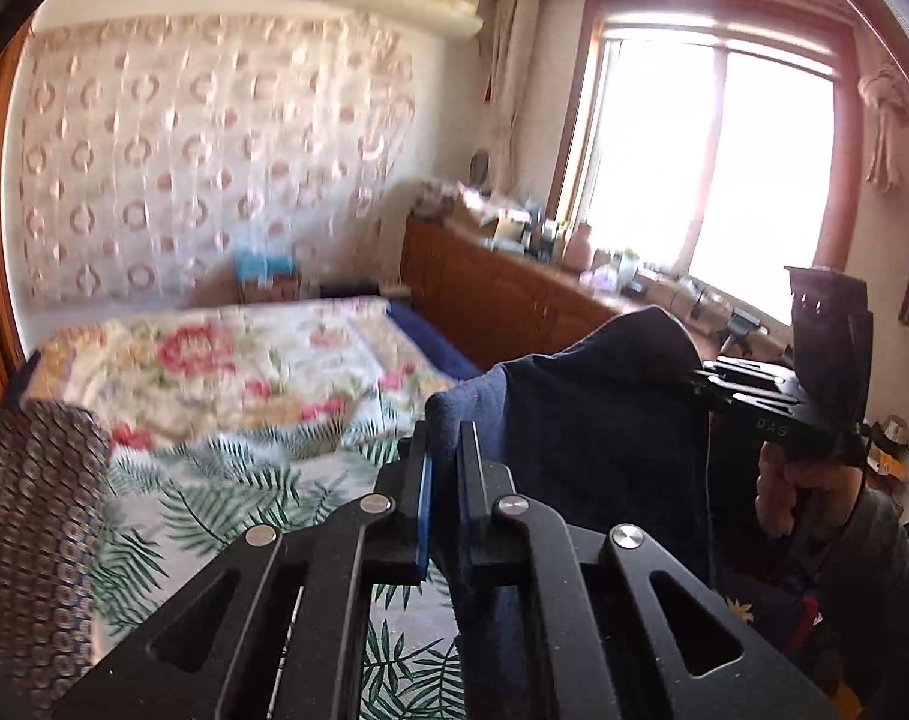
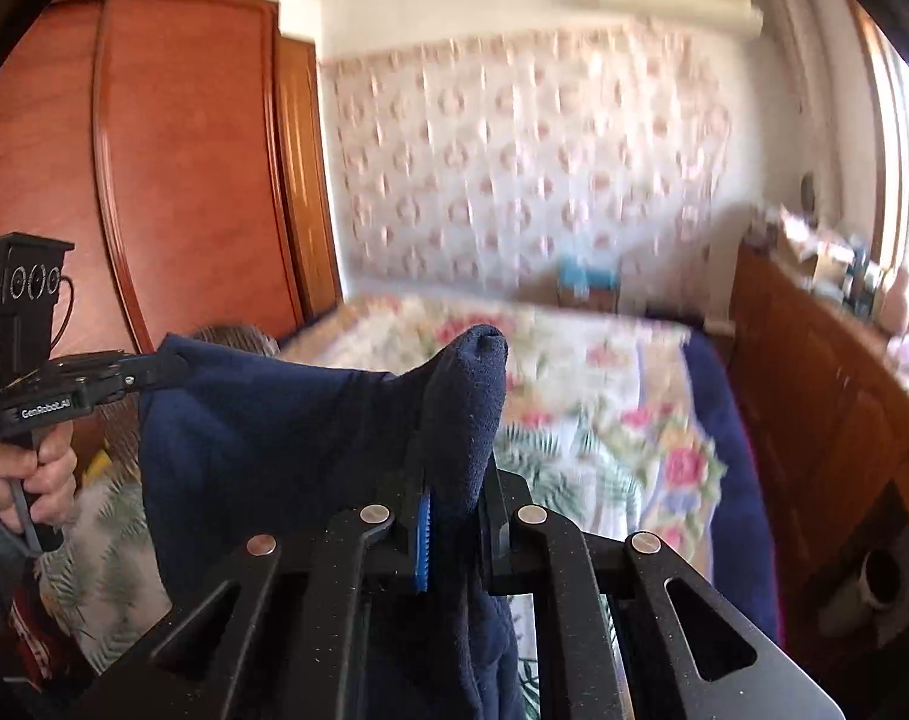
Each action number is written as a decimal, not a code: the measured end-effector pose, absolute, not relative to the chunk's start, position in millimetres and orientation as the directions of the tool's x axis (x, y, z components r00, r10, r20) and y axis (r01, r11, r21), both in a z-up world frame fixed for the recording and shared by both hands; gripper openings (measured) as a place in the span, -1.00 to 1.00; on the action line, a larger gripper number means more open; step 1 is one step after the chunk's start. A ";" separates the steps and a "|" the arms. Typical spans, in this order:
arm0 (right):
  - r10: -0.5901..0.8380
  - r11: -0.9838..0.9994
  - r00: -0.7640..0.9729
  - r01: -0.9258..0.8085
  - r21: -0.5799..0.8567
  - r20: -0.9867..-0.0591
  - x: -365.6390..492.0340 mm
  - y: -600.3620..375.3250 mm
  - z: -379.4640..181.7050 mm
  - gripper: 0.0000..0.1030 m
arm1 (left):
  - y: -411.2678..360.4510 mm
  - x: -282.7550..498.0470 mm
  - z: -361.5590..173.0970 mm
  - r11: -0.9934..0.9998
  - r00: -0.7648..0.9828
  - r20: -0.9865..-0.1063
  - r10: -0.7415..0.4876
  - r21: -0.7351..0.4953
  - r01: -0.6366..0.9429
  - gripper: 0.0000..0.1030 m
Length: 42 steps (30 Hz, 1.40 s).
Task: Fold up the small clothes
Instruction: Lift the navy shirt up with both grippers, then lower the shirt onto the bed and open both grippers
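Navy garment [image 1: 604, 420] held stretched in the air between two grippers, above the bed [image 1: 226, 480] with its leaf-print sheet and floral quilt [image 1: 214, 360]. Left gripper [image 1: 448, 450]: fingers closed on one bunched corner of the cloth. Right gripper [image 2: 454, 480]: fingers likewise clamped on the opposite corner, with fabric hanging below them. Each gripper is carried by a hand [image 2: 28, 480] on its handle. Wooden wardrobe [image 2: 154, 150] and patterned curtain [image 1: 214, 150] stand behind; background is motion-blurred.

navy cloth [image 1: 604, 420], floral quilt [image 1: 226, 372]
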State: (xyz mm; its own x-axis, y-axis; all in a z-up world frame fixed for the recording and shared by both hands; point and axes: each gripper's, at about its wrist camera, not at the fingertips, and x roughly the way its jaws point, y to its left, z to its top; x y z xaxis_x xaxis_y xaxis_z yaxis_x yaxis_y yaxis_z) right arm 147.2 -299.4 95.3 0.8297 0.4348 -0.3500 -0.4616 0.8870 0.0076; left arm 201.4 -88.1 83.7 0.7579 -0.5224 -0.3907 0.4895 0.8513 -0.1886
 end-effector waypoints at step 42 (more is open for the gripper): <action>0.329 0.876 0.693 -0.478 -0.067 -0.642 234.3 -285.9 -0.5 -0.05 | 28.1 228.3 -48.6 0.967 0.721 -0.652 -0.233 -0.074 0.245 0.42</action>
State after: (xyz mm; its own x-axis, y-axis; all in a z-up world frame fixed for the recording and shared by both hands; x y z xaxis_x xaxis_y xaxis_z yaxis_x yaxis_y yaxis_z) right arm 234.3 -285.9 -0.5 0.6928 0.3291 -0.6416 -0.4780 0.8758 -0.0669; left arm 228.3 28.1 -48.6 0.7214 -0.2325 -0.6523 0.2449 0.9667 -0.0738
